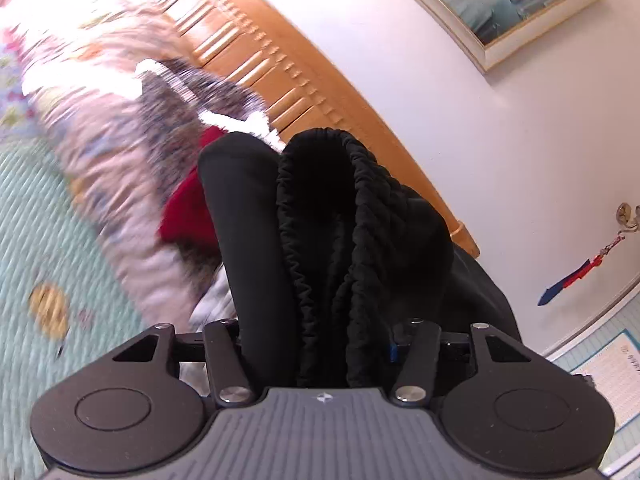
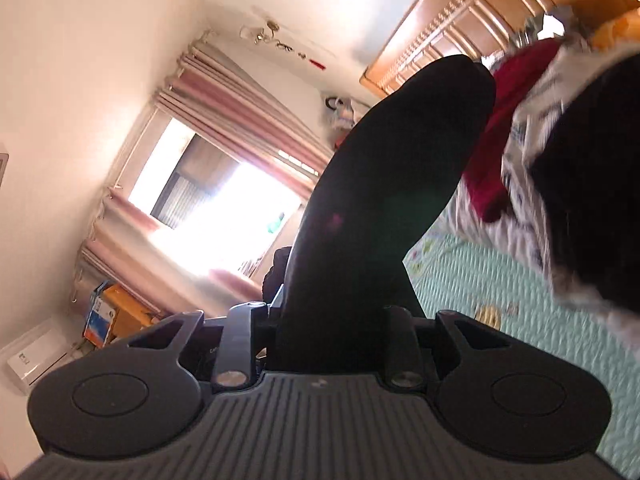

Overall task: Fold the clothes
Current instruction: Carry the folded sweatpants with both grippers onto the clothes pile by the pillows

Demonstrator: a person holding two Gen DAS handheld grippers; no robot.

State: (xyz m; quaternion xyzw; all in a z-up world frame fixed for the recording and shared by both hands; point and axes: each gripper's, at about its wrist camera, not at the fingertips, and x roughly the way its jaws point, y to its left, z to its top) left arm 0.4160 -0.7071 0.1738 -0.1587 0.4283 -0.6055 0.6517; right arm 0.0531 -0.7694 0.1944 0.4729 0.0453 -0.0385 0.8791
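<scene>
The left hand-held gripper [image 1: 320, 184] pinches a black garment [image 1: 340, 248] by its gathered elastic waistband, which runs lengthwise along the fingers, pointing away toward the wooden headboard [image 1: 256, 52]. The right hand-held gripper [image 2: 404, 168] is wrapped in the same black cloth, its jaws hidden. Only the right view shows the curtained window [image 2: 208, 200]; both show the bed [image 1: 48, 216].

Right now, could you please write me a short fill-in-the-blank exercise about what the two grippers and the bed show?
1. The left gripper is shut on a garment coloured ____.
2. That garment's gathered band is ____, judging by its ruching.
3. Beyond it on the bed lies a piece of clothing coloured ____.
4. The headboard is made of ____.

Missing words: black; elastic; red; wood.
</scene>
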